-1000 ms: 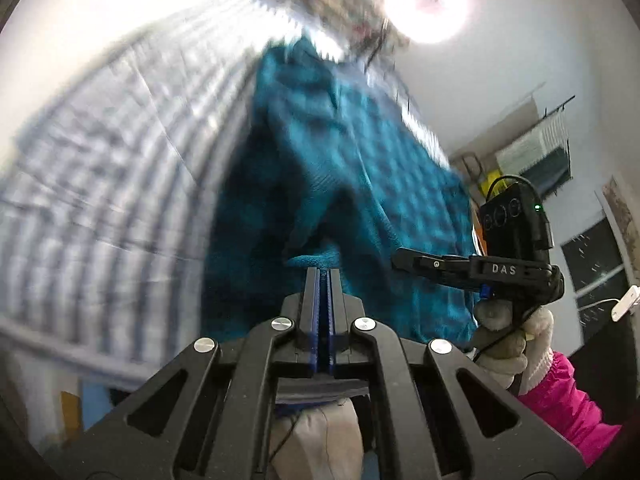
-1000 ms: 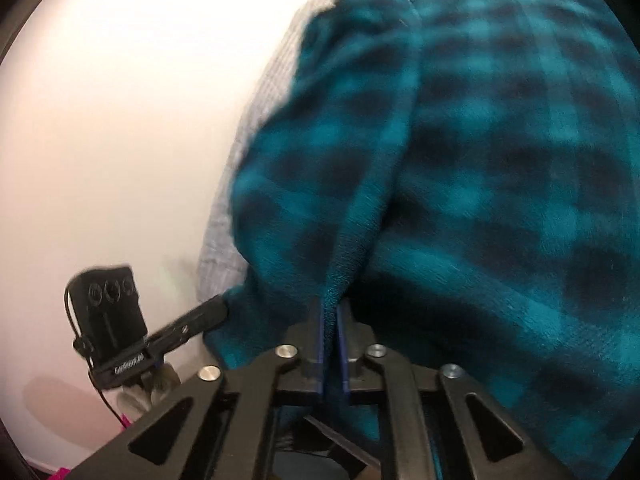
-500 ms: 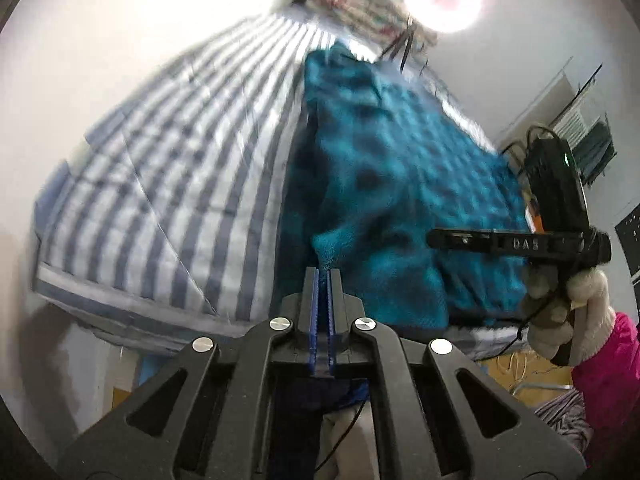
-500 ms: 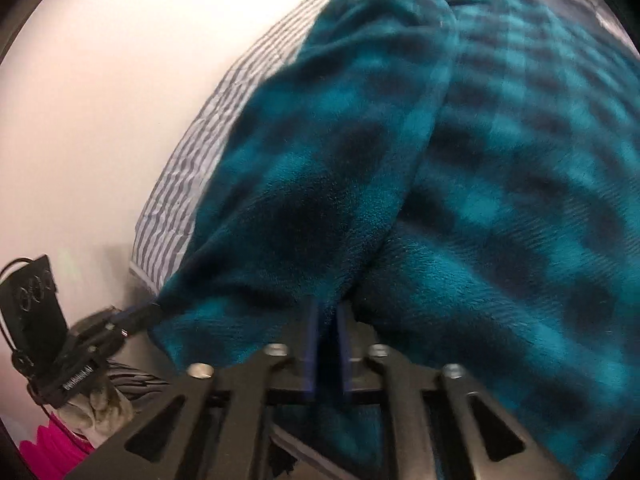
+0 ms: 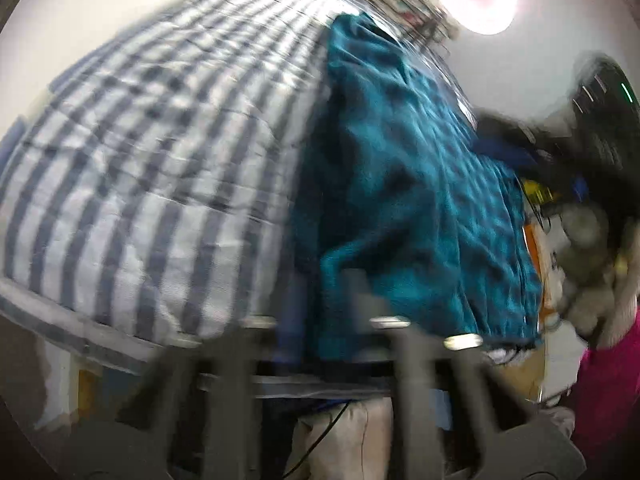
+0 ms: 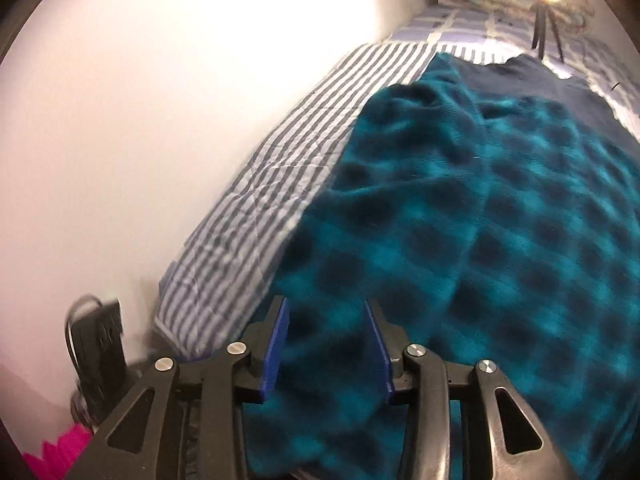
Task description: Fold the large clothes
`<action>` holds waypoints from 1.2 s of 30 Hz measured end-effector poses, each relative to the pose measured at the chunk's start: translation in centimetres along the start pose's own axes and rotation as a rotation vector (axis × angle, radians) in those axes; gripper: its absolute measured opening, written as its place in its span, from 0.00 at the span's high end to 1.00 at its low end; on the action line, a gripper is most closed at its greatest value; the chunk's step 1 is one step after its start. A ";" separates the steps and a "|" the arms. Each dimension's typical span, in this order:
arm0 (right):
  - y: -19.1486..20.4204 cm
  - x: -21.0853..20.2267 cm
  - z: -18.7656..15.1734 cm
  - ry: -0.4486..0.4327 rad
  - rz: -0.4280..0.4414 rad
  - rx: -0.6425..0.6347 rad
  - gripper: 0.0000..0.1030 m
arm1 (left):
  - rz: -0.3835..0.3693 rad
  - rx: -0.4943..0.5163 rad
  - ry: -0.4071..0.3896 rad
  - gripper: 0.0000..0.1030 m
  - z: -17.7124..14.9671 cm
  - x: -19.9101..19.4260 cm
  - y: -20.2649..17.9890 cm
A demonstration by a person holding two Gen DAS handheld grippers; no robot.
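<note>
Striped blue-and-white bed sheet (image 6: 280,176) carries the teal-and-black checked fleece garment (image 6: 500,240), spread from 12 to 6 o'clock. Right gripper (image 6: 326,344) jaws opening, fleece beneath, unpinched. Left gripper (image 5: 360,312) blurred, jaws pressed together. Soft, floppy, bulky; take hem corners.

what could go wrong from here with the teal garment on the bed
The teal garment hangs over the striped bed's near edge, so it may slide off. The right gripper is opening with cloth between its blue pads, which might drag the fold. A dark garment underneath could shift too.
</note>
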State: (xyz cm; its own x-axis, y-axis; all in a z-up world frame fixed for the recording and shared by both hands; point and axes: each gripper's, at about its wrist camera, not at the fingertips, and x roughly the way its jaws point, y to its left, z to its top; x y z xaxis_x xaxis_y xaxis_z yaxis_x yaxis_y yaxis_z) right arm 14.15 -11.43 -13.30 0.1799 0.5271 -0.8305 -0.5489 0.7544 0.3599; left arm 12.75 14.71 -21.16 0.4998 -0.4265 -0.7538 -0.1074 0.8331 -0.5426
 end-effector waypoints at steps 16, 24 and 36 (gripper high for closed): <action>3.4 11.5 7.8 0.158 -0.280 -0.059 0.24 | -0.073 0.154 -0.137 0.97 0.0 -3.9 -5.1; 4.0 14.7 6.8 0.213 -0.457 -0.178 0.60 | -0.046 0.185 -0.129 0.97 -0.3 -3.8 -6.2; -5.3 5.0 6.4 -0.039 0.047 0.200 0.92 | -0.010 0.368 -0.172 0.97 -0.6 -4.0 -13.0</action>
State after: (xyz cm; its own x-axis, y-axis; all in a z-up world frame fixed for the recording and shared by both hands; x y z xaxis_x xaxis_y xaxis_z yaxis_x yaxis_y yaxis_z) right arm 23.19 -10.25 -16.62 0.1916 0.5755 -0.7950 -0.3853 0.7891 0.4784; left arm 11.58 5.36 -11.30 0.6390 -0.3962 -0.6593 0.1976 0.9129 -0.3571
